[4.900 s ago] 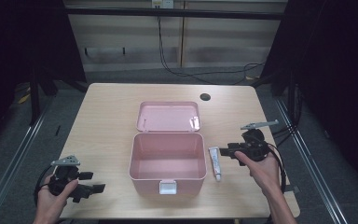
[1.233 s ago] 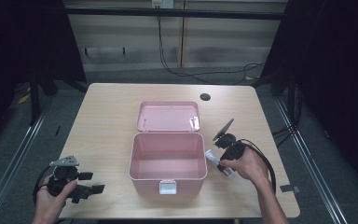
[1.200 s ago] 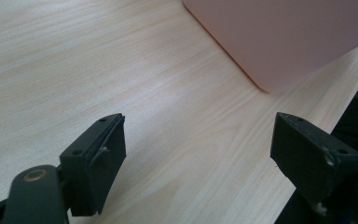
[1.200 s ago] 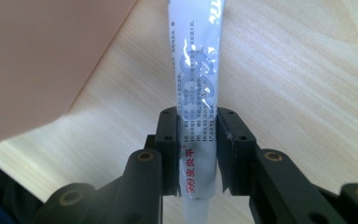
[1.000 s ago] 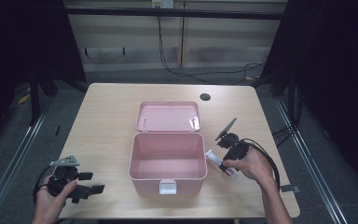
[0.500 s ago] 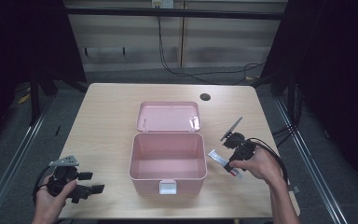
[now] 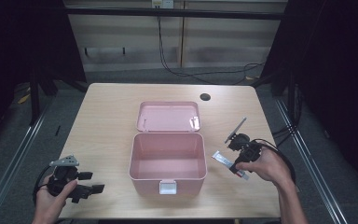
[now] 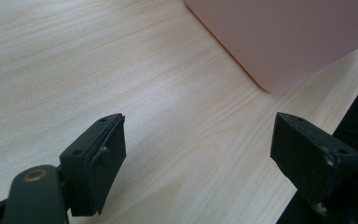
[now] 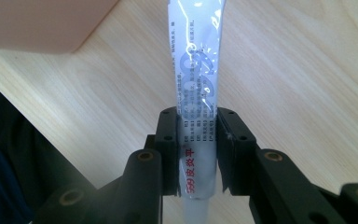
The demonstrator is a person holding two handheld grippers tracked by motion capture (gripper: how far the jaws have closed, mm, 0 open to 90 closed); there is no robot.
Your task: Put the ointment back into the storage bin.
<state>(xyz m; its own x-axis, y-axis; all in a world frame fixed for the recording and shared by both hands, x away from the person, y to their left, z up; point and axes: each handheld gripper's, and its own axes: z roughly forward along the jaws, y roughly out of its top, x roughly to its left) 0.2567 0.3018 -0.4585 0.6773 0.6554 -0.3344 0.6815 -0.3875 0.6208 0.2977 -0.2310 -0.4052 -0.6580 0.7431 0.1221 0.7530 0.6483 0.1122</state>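
One counter [image 7: 107,116] spans the middle of the high view, carrying one open pink box [image 7: 168,156] at its centre. Left of the right tool [image 7: 235,164], in the lower right of the frame, the box lies near; that hand is the nearer one. The single ointment tube [image 9: 196,84], clamped between its jaws, points its long axis toward the box. The left tool [image 8: 200,158] at lower left stands open, empty.

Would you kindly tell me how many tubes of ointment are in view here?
1. The tube is clamped in the right hand-held gripper, just right of the open pink box. The box looks empty.
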